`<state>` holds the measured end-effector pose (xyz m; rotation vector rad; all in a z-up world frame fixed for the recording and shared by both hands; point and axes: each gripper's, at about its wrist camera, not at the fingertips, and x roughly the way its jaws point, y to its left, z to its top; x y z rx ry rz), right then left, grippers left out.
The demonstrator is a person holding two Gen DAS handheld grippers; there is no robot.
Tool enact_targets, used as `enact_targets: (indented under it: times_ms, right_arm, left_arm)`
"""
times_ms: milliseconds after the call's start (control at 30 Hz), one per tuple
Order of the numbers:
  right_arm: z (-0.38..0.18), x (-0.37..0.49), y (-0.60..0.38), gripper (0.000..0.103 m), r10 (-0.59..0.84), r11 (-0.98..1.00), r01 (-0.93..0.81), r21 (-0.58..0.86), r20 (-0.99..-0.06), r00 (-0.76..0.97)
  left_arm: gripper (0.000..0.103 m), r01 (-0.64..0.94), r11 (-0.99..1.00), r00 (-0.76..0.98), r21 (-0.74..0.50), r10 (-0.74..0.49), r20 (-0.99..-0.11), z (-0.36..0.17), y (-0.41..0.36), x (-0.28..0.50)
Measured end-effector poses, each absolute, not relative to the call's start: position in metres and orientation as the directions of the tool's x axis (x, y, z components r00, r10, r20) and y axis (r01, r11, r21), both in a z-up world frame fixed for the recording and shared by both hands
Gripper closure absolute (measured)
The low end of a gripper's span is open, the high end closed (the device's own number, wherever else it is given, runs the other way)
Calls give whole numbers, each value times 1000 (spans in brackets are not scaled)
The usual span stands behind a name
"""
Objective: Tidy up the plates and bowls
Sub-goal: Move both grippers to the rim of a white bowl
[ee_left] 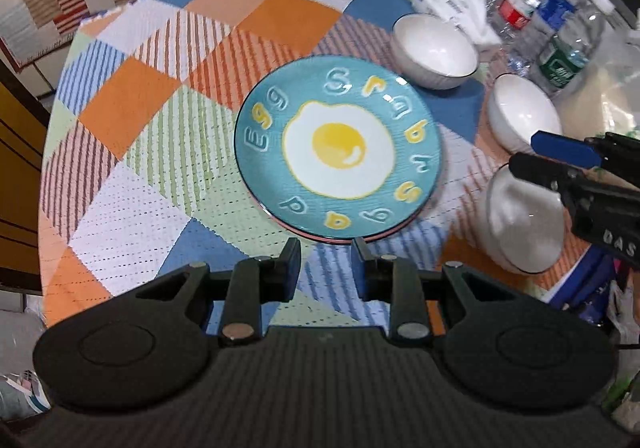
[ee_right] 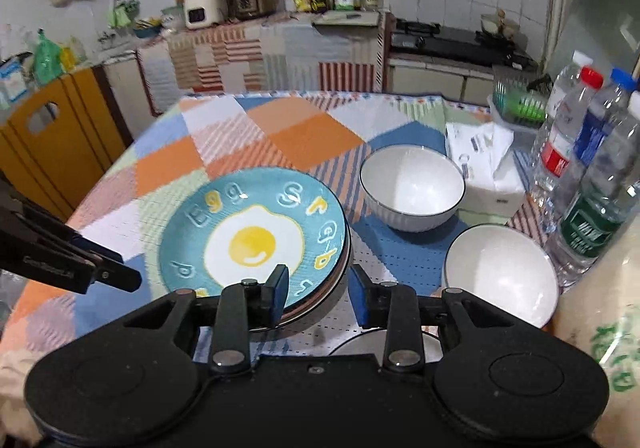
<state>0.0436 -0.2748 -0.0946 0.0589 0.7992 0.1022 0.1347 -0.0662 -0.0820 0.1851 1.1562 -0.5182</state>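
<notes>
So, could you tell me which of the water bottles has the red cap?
The bottle with the red-and-white label, standing left of the blue-capped bottle and the green-labelled bottle.

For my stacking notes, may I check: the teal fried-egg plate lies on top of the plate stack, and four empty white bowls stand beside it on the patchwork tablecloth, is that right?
Not quite: there are three empty white bowls, not four, as the left wrist view shows. The teal fried-egg plate does lie on top of the plate stack on the patchwork tablecloth.
</notes>
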Motion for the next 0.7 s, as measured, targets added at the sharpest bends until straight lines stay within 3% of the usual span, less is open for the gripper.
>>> enact_targets:
  times_ms: [267, 433, 567, 633, 700]
  right_arm:
    - [-68, 2, -280, 58, 131, 991, -116, 66, -649, 750]
    - [-69, -20, -290, 58, 142, 989, -128, 70, -657, 740]
    - [-76, -38, -300, 57, 135, 990, -130, 57, -660, 739]
    - [-80, -45, -305, 53, 131, 990, -131, 49, -654, 745]
    - [-87, -52, -312, 42, 127, 991, -126, 47, -641, 757]
  left_arm:
    - [75, 501, 863, 342, -61, -262, -902, -51, -73, 104]
    - [73, 537, 842, 327, -48, -261, -908, -47, -84, 85]
    - [63, 554, 828, 276, -92, -287, -917, -52, -92, 75]
    - [62, 568, 817, 260, -97, -290, -921, -58, -99, 72]
    - [57, 586, 806, 262, -87, -290, -921, -63, -108, 70]
